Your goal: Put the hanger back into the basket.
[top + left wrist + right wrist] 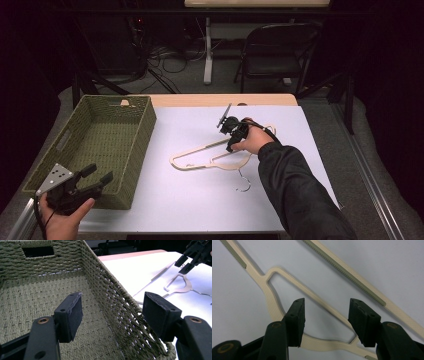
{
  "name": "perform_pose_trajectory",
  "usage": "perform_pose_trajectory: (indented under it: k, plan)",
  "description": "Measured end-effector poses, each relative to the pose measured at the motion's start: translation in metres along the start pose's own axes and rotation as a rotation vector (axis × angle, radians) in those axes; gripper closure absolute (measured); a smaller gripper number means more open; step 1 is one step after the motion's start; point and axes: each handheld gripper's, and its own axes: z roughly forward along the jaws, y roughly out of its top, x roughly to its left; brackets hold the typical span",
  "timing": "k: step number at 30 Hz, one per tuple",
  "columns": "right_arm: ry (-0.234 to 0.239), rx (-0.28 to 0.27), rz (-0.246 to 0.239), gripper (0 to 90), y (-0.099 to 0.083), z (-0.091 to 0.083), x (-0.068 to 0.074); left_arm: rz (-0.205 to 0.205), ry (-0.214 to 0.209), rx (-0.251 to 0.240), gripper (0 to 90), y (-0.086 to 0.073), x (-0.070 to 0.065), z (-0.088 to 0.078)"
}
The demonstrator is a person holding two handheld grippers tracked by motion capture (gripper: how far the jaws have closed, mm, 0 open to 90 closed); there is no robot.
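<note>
Hovering spread-fingered over a flat cream hanger [317, 297], the right gripper [325, 320] grips nothing; left gripper [117, 315] gapes beside woven basket [105, 290].

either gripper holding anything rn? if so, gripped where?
Nothing is held. The right gripper has its jaws open just above the hanger, not closed on it. The left gripper is open over the basket rim.

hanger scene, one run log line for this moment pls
right claw: open, poised over hanger | left claw: open, straddling basket wall | hanger: flat on table | basket: empty
</note>
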Motion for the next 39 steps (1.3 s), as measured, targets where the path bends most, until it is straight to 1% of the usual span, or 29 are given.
perform_pose_trajectory:
  k: [1,2,3,4,6,7,8,11,12,13,15,16,17,20,25,26,28,29,30,31,34,37,38,39]
  plan:
    - [0.007,-0.009,-0.001,47.1,0.0,0.002,0.0,0.0,0.0,0.0,32.4,0.0,0.0,0.0]
    - [0.001,0.005,-0.012,47.1,0.001,0.002,0.0,0.0,0.0,0.0,32.4,0.0,0.0,0.0]
    - [0.009,-0.007,-0.007,47.0,0.001,0.004,0.0,0.001,0.0,0.003,32.5,0.0,0.0,0.0]
    - [0.005,0.006,-0.01,46.8,0.002,0.005,0.0,0.001,0.0,0.0,32.4,0.0,0.0,0.0]
    - [0.009,0.012,-0.016,46.5,0.002,0.007,0.0,0.0,0.002,0.0,32.4,0.0,0.0,0.0]
    - [0.007,0.02,-0.031,46.2,0.002,0.009,0.0,0.001,0.001,0.004,32.4,0.0,0.0,0.0]
    - [0.016,0.017,-0.022,46.1,0.002,0.011,0.0,0.0,0.002,0.001,32.4,0.0,0.0,0.0]
    - [0.019,0.032,-0.032,45.4,0.003,0.016,0.0,-0.001,0.004,0.001,32.4,0.0,0.001,0.0]
    - [0.028,0.028,-0.026,45.0,0.003,0.018,-0.001,-0.001,0.004,0.002,32.4,0.0,0.001,0.0]
    - [0.024,0.042,-0.025,44.4,0.004,0.02,-0.001,0.0,0.004,0.002,32.4,0.0,0.001,0.0]
    - [0.027,0.038,-0.022,44.1,0.004,0.023,-0.001,0.0,0.005,0.002,32.5,0.0,0.001,0.0]
    - [0.029,0.058,-0.032,44.1,0.004,0.023,-0.002,-0.001,0.006,0.002,32.5,-0.001,0.001,0.0]
    - [0.038,0.045,-0.023,44.0,0.004,0.026,-0.002,-0.001,0.007,0.002,32.4,-0.001,0.001,0.0]
    - [0.042,0.056,-0.028,43.9,0.004,0.029,-0.002,-0.003,0.006,0.002,32.4,-0.001,0.002,0.001]
    - [0.066,0.048,-0.015,43.9,0.003,0.035,-0.001,0.002,0.006,0.008,32.5,-0.001,0.001,0.001]
    - [0.059,0.053,-0.02,43.9,0.003,0.035,-0.001,0.001,0.004,0.008,32.4,-0.001,0.001,0.002]
    - [0.068,0.052,-0.015,43.9,0.003,0.036,-0.002,0.001,0.004,0.006,32.5,-0.001,0.001,0.002]
    - [0.06,0.062,-0.026,43.8,0.003,0.036,-0.002,0.0,0.003,0.006,32.5,-0.001,0.001,0.002]
    - [0.065,0.062,-0.017,43.8,0.003,0.037,-0.002,0.0,0.002,0.008,32.4,-0.001,0.001,0.002]
    - [0.063,0.063,-0.025,43.9,0.003,0.037,-0.002,0.0,0.002,0.008,32.4,-0.001,0.001,0.002]
    - [0.065,0.085,-0.032,43.9,0.003,0.038,-0.003,0.001,0.002,0.008,32.4,-0.001,0.0,0.002]
    - [0.065,0.076,-0.035,43.9,0.002,0.039,-0.004,0.001,0.002,0.011,32.4,-0.001,0.001,0.002]
    - [0.07,0.064,-0.025,43.8,0.002,0.04,-0.003,0.001,0.002,0.011,32.5,-0.001,0.001,0.002]
    - [0.072,0.066,-0.025,43.8,0.002,0.041,-0.004,0.001,0.001,0.011,32.4,-0.001,0.001,0.003]
